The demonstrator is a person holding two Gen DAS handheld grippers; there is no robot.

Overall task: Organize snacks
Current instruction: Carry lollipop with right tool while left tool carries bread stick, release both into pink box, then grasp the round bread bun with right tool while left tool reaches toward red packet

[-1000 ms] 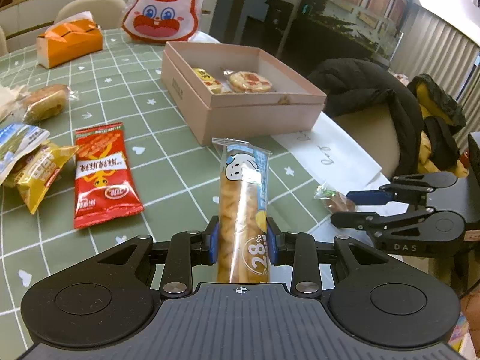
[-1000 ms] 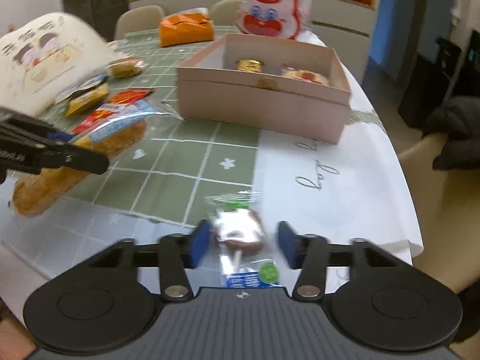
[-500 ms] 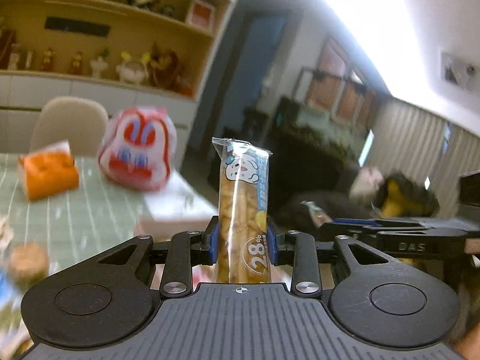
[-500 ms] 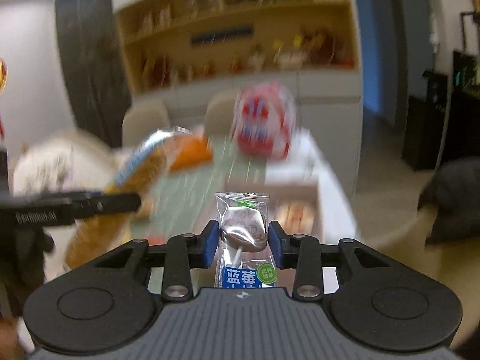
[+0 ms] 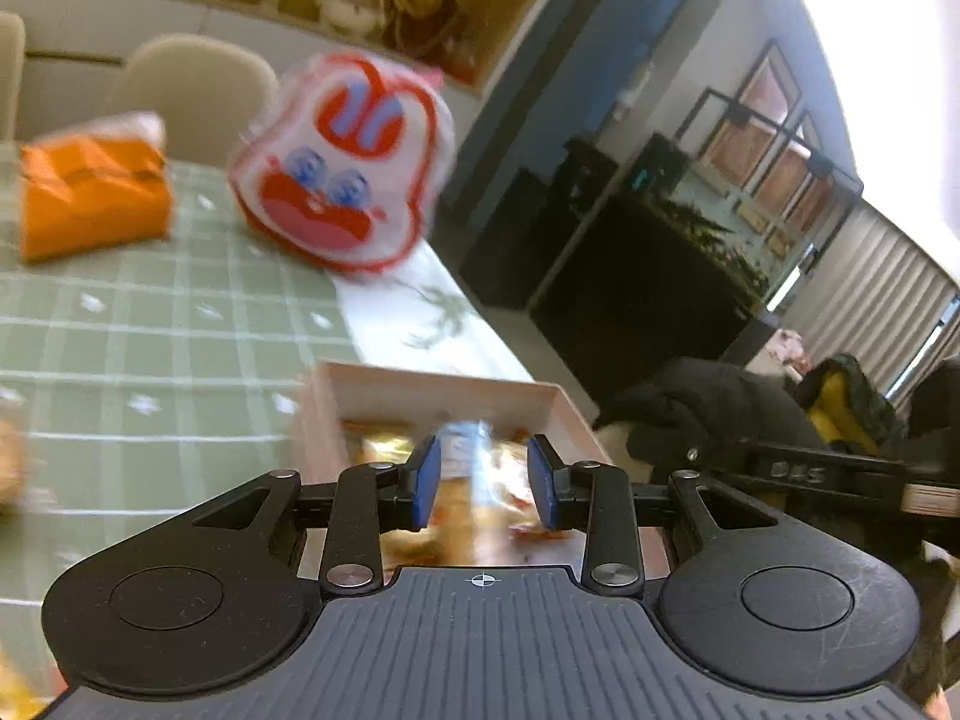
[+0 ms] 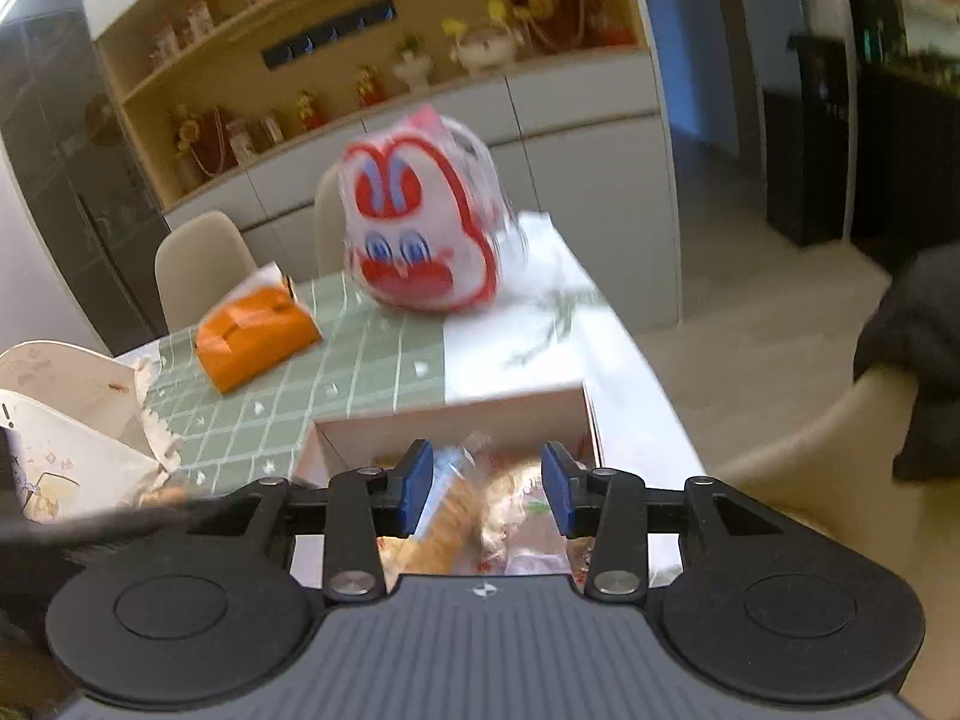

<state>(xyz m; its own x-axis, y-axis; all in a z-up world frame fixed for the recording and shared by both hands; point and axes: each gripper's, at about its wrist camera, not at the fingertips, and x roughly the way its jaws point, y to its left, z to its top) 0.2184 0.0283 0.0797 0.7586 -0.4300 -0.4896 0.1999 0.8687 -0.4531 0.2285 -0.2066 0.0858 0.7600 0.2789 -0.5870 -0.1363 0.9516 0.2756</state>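
The long clear-wrapped biscuit-stick pack is lying just below my fingers in the shallow pink cardboard box, where I am gathering snacks. My left fingers are hanging narrowly parted, gripping nothing. My right fingers have just been opening, and they too are holding nothing.

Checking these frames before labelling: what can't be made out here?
- Snacks in the box: both views, motion blur; kinds and count unreadable.
- Left gripper: left view, blur hides whether it grips anything.
- Right gripper: jaws have just been opening, nothing clearly between them.
- Box's near part: both views, behind the gripper bodies.
- Bunny bag: both views, smeared print.
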